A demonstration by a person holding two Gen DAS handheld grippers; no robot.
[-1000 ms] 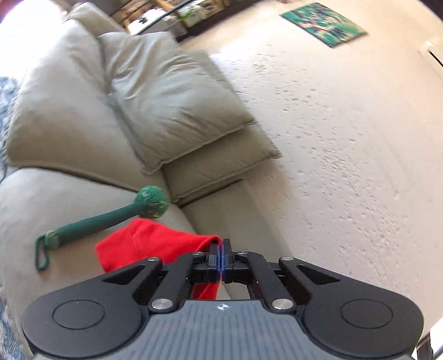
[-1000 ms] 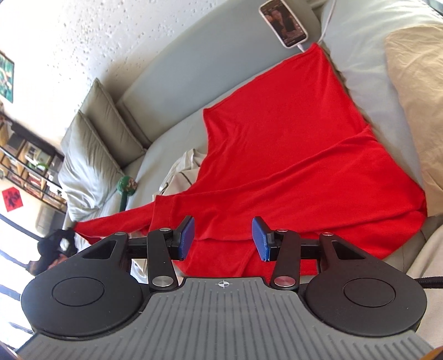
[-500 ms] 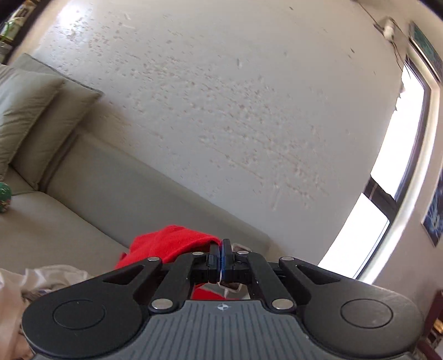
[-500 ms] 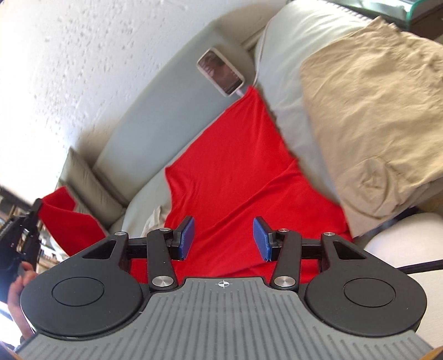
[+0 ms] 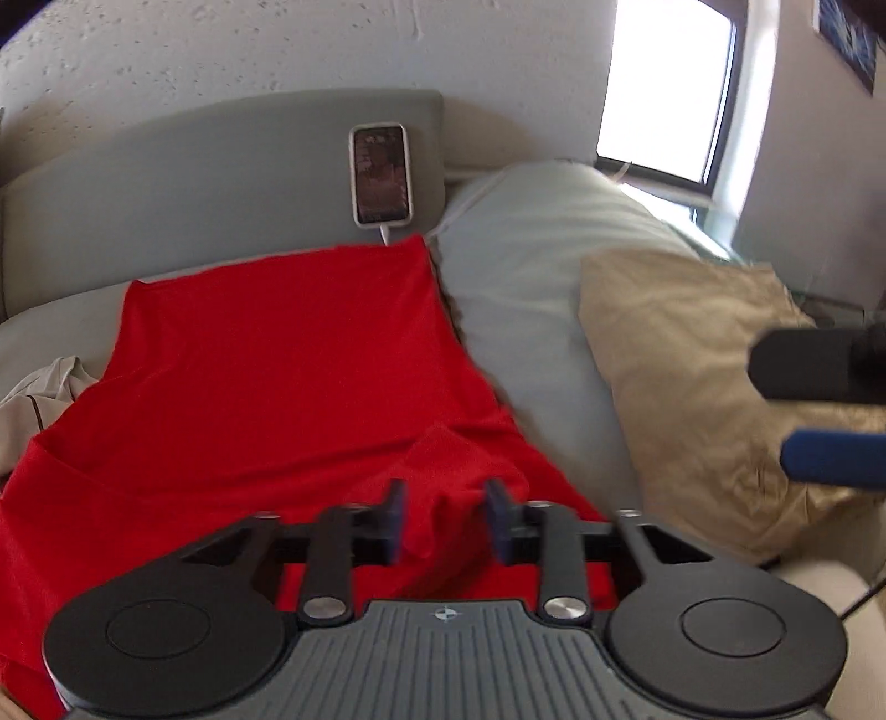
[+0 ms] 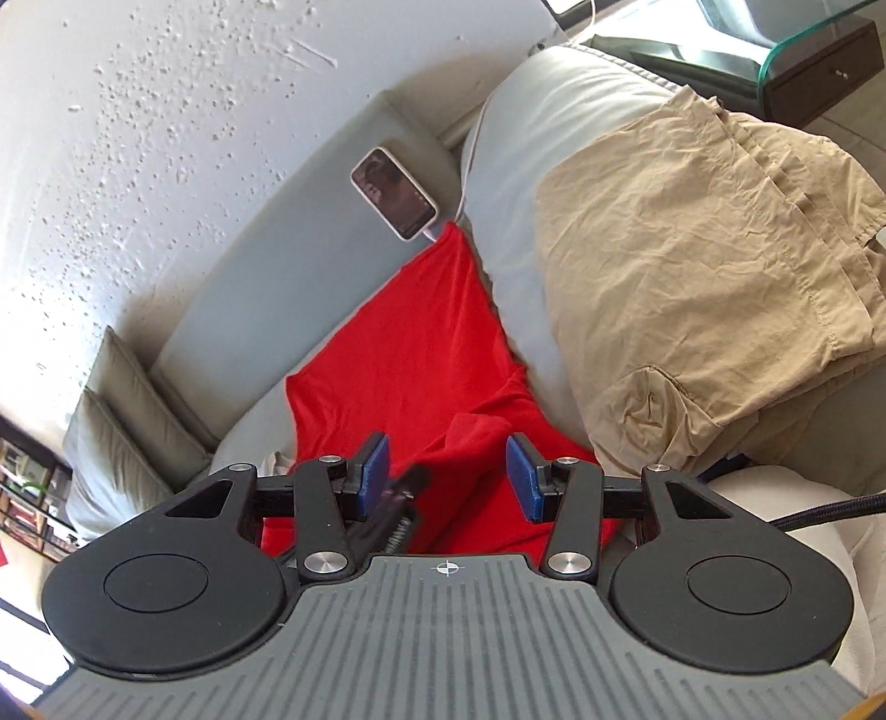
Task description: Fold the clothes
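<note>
A red garment lies spread on the grey sofa seat, one corner reaching up to the backrest. My left gripper hovers over its near right part. Its jaws are opening, and a loose hump of red cloth sits between them without the pads pressing on it. My right gripper stands open just above the same red garment, holding nothing. The left gripper's dark tip shows between the right fingers. One blue right pad shows at the left view's right edge.
A phone on a white cable leans on the backrest. A crumpled tan garment covers the sofa arm at right. A pale garment lies at left. Two cushions sit at the far end, a glass side table beyond the arm.
My left gripper swung from the sofa's cushion end across to the red garment, carrying the pinched red cloth, then opened and let it go. My right gripper shifted a little toward the tan garment.
</note>
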